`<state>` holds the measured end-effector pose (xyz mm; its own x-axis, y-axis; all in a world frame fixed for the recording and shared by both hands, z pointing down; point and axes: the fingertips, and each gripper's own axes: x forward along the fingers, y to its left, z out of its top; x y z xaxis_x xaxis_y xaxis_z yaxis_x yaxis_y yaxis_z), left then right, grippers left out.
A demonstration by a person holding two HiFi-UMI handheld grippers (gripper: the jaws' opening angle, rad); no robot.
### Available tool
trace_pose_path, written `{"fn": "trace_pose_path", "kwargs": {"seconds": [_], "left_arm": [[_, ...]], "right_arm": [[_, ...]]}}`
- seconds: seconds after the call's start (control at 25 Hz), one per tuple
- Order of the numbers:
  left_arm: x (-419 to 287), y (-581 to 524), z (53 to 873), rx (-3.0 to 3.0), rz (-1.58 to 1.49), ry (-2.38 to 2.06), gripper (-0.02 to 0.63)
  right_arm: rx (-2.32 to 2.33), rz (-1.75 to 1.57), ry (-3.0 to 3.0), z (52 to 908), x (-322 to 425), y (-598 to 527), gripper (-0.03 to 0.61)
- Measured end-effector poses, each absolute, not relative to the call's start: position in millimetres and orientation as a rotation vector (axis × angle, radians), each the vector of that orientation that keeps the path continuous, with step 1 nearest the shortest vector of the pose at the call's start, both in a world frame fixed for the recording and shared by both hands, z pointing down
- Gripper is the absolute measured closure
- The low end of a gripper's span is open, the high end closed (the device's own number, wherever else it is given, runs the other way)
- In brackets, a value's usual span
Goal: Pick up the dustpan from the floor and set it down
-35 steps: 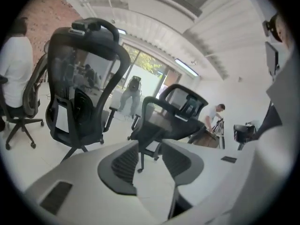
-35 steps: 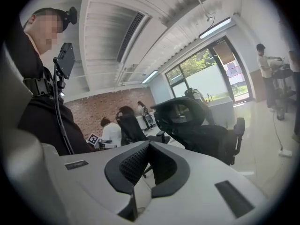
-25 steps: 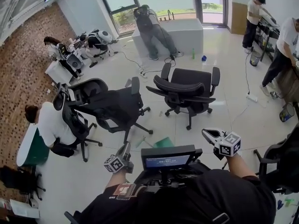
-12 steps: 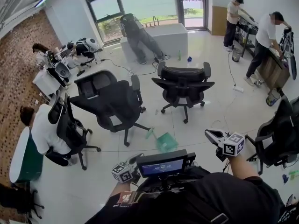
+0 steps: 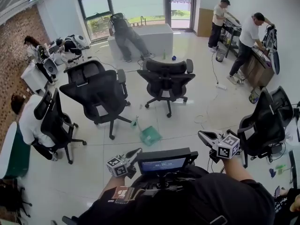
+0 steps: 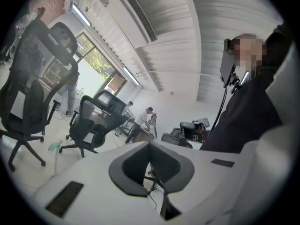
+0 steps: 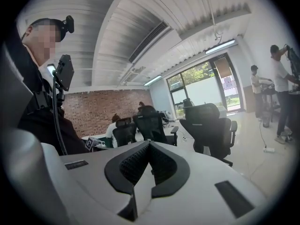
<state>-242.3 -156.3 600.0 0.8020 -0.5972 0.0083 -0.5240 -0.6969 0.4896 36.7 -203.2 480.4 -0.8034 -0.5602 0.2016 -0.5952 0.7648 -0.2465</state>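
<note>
The green dustpan (image 5: 150,135) lies on the pale tiled floor a little below the middle of the head view, its handle running up and to the left, near the wheeled bases of 2 black office chairs (image 5: 97,93) that stand above it. No gripper touches it. The left gripper (image 5: 136,152) sits at the lower middle of that view, just left of a small screen (image 5: 163,162) mounted on the person's chest, and its tip points up and right toward the dustpan but stays well apart from it. In the left gripper view its jaws are pressed together with nothing between them (image 6: 150,146), and the dustpan (image 6: 54,146) shows as a faint green shape on the floor at the left edge. The right gripper (image 5: 202,135) is at the lower right of the head view, pointing left; its own view shows the dark pads (image 7: 136,165) closed tip to tip (image 7: 149,144) and holding nothing. A third black chair (image 5: 261,125) stands at the right edge.
</note>
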Motion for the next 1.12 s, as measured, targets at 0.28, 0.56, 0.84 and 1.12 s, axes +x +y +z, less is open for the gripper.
{"fn": "trace_pose_path", "kwargs": {"seconds": [0.28, 0.56, 0.84, 1.12], "left_arm": [[-72, -44, 603, 2.457, -0.202, -0.840, 0.607], [49, 69, 604, 2.454, -0.165, -0.802, 0.607], [-27, 175, 579, 2.503, -0.252, -0.933, 0.607], [-139, 373, 609, 2.528, -0.200, -0.874, 0.607]], "right_arm": [[0.738, 0.414, -2.894, 499, 156, -54, 0.569], [0.784, 0.471, -2.846, 529, 279, 44, 0.569], [0.818, 0.367, -2.874, 509, 248, 144, 0.569], [0.873, 0.260, -2.804, 512, 143, 296, 0.569]]}}
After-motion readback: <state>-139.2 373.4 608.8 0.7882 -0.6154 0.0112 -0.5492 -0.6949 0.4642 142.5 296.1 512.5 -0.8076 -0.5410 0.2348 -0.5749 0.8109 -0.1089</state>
